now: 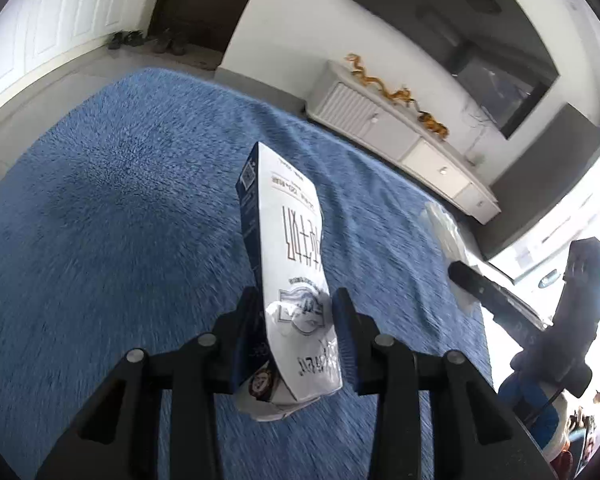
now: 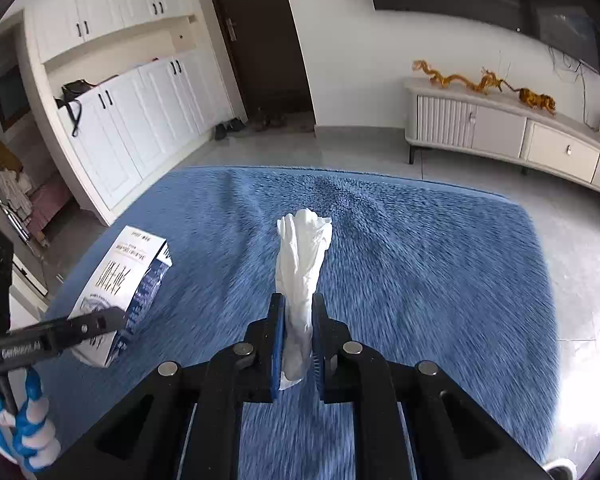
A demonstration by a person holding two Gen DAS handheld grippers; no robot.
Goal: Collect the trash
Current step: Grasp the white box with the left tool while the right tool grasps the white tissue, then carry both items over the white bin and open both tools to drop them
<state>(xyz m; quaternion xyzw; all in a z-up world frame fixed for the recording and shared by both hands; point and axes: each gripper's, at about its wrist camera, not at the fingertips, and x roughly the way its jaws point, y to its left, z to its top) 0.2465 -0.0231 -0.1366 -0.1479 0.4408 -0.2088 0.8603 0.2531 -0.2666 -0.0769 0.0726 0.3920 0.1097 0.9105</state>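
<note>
My left gripper (image 1: 298, 312) is shut on a white and dark-blue milk carton (image 1: 288, 264) and holds it above the blue rug (image 1: 120, 220). The carton also shows at the left of the right wrist view (image 2: 120, 276), with the left gripper's finger across it. My right gripper (image 2: 298, 316) is shut on a crumpled white tissue (image 2: 302, 264), which sticks up past the fingertips above the rug (image 2: 420, 260). In the left wrist view the right gripper (image 1: 484, 288) is at the right with the tissue (image 1: 444, 232) in it.
A white TV cabinet (image 2: 520, 136) with golden figurines stands along the far wall under a dark TV. White cupboards (image 2: 132, 112) and a dark door (image 2: 260, 36) with shoes before it are at the back left. Grey tiled floor surrounds the rug.
</note>
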